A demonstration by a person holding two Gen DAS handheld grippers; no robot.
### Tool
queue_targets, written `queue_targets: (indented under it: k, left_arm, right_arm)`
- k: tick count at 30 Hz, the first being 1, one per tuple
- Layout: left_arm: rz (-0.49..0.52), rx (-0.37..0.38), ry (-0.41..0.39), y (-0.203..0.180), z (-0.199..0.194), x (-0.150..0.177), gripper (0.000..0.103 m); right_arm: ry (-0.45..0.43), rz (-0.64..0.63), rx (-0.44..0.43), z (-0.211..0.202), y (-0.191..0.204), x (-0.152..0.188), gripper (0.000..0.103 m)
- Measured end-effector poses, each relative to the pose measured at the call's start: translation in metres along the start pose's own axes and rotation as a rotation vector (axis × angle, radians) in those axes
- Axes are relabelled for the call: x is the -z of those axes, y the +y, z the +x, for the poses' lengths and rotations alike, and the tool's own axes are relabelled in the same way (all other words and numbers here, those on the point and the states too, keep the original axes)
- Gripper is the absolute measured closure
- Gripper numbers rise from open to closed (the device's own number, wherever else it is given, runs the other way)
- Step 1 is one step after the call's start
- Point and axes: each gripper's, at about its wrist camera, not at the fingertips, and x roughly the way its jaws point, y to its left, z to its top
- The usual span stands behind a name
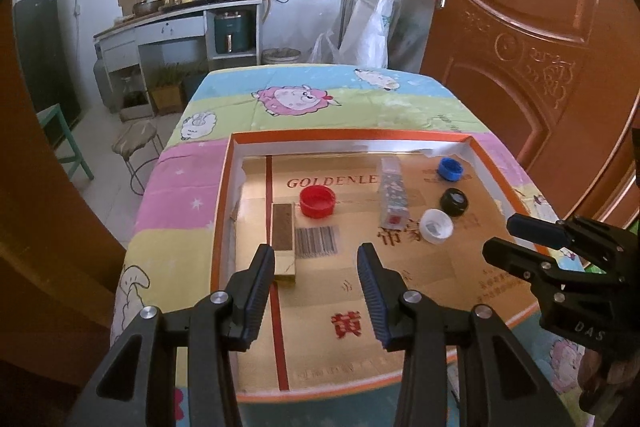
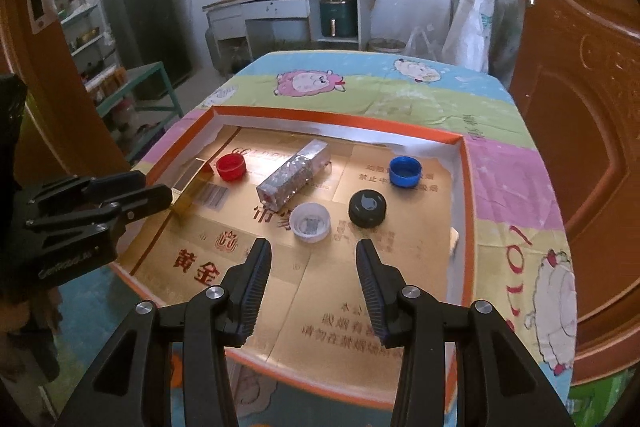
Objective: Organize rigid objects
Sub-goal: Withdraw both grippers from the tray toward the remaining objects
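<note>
Black ribbed fingers of the left gripper [image 1: 316, 283] fill the foreground of the left wrist view, standing fairly wide with nothing between them, raised above the near part of the tray [image 1: 224, 187]. Just beyond the left finger lies the gold box [image 1: 285, 243], flat on the tray floor beside the red cap [image 1: 317, 201]. The right gripper [image 2: 314, 277] is likewise parted and empty, hovering over the near half of the tray, with the white cap [image 2: 310, 221] just past its tips and the black cap [image 2: 367, 208] near that. Further back lie the glittery box [image 2: 291, 173], stretched diagonally across the middle, and the blue cap [image 2: 405, 171] toward the far right corner. All six things sit loose and apart inside the orange-rimmed tray, which rests on a surface covered by a cloth [image 1: 320, 99] printed with cartoon sheep. A brown door [image 1: 540, 27] stands close on the right.

Both grippers look to be between picks, so the step seems to be choosing the next piece. A sensible next move would be lowering the right fingers around the white cap, or the left fingers across the narrow width of the gold box, squared up before they close.
</note>
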Motion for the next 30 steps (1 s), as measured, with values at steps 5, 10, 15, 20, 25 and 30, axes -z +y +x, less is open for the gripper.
queue_targets:
  k: [5,10,15,20,25,30]
  left_arm:
    - [0.02,0.009,-0.009,-0.009,-0.014,0.006,0.06]
    - [0.031,0.018,-0.011,-0.014,-0.025,0.011,0.06]
    - [0.037,0.026,-0.016,-0.018,-0.037,0.017,0.06]
    - [0.039,0.041,-0.026,-0.021,-0.047,0.022,0.06]
    - [0.045,0.061,-0.028,-0.024,-0.054,0.032,0.06]
    - [0.048,0.084,-0.02,-0.027,-0.058,0.044,0.06]
  right_arm:
    - [-0.018,0.013,0.009,-0.021,-0.001,0.007,0.057]
    - [-0.025,0.028,0.019,-0.037,-0.003,0.014,0.057]
    - [-0.034,0.035,0.028,-0.051,-0.003,0.02,0.057]
    - [-0.037,0.041,0.03,-0.063,-0.001,0.03,0.057]
    - [-0.031,0.061,0.015,-0.072,0.003,0.043,0.057]
    - [-0.005,0.071,0.0,-0.075,0.014,0.066,0.057]
